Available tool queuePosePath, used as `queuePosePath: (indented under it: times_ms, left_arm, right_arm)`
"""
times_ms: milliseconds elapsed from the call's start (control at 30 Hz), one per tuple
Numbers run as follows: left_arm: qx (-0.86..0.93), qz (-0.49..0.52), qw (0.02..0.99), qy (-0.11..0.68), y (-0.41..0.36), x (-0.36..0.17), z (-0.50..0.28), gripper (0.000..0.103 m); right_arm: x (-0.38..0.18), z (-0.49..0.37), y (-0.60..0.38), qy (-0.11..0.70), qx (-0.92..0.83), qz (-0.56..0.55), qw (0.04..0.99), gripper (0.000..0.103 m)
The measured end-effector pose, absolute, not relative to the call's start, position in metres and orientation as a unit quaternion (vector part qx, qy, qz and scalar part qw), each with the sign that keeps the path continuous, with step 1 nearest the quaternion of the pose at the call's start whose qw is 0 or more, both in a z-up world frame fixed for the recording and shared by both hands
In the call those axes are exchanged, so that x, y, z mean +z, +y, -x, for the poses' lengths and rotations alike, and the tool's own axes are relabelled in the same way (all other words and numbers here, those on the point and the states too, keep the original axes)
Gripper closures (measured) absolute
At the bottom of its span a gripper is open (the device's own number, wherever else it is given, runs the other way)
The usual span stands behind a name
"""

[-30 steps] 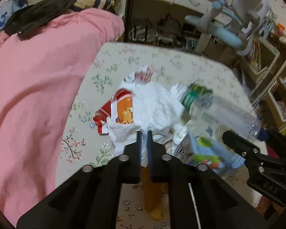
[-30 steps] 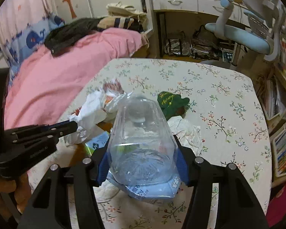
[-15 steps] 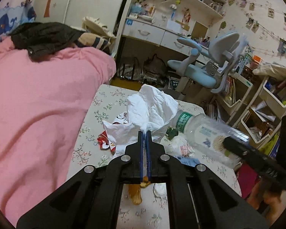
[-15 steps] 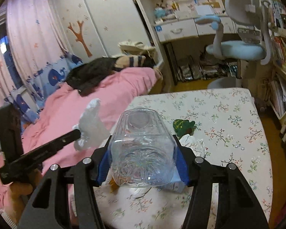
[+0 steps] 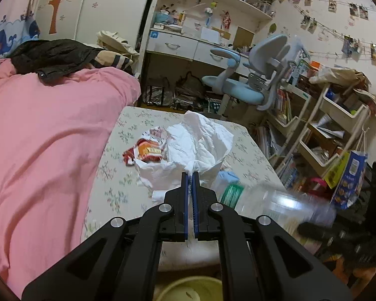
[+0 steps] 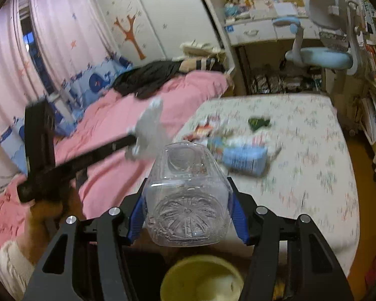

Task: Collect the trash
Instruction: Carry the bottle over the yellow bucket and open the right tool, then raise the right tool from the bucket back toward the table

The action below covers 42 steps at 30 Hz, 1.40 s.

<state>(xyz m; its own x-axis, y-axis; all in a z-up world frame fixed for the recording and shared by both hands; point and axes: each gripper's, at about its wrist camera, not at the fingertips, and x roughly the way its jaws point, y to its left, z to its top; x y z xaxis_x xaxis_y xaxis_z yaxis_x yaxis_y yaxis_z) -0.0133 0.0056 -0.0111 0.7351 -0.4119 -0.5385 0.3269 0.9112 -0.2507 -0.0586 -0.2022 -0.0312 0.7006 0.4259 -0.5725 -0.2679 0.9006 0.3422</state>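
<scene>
- Plastic bottle [image 6: 188,198] clamped by base in right gripper [image 6: 188,215], above yellow bin [image 6: 200,278].
- Crumpled tissue [image 5: 200,143] pinched in left gripper [image 5: 190,175], jaws nearly closed.
- Best centred over bin opening before releasing.

1. Print covers the light blue carton [image 6: 243,156] lying on the floral-patterned table [image 6: 313,150], but motion blur leaves none of it readable.
2. The clear plastic bottle [image 5: 275,205] carries a green and white label, too smeared to make out.
3. The red and orange snack wrapper [image 5: 145,150] shows printing, not legible.
4. No other text, brand or number can be read.
</scene>
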Motion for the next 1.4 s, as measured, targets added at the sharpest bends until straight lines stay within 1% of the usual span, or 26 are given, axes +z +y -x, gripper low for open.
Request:
queuePosePath:
  times_ms: [233, 467, 667, 867, 1233, 1400]
  left_arm:
    - [-0.206, 0.052, 0.921, 0.327, 0.005, -0.024, 0.058, 0.100]
    - [-0.211, 0.048, 0.908, 0.359, 0.001, -0.046, 0.083, 0.100]
    - [-0.213, 0.049, 0.901, 0.374, -0.002, -0.056, 0.095, 0.100]
    - [-0.214, 0.050, 0.899, 0.379, -0.004, -0.058, 0.099, 0.100]
    - [-0.223, 0.040, 0.893, 0.390, -0.012, -0.062, 0.107, 0.100]
    - [-0.224, 0.031, 0.890, 0.397, -0.016, -0.067, 0.112, 0.100]
  right_arm:
    - [-0.076, 0.102, -0.184, 0.437, 0.218, -0.077, 0.869, 0.046]
    - [-0.131, 0.111, -0.149, 0.531, 0.239, -0.017, 0.813, 0.046]
    - [-0.179, 0.109, -0.130, 0.577, 0.227, 0.011, 0.785, 0.046]
    - [-0.196, 0.110, -0.123, 0.588, 0.221, 0.030, 0.777, 0.046]
    - [-0.190, 0.108, -0.134, 0.580, 0.198, 0.008, 0.790, 0.045]
    - [-0.175, 0.105, -0.148, 0.555, 0.183, -0.017, 0.811, 0.039]
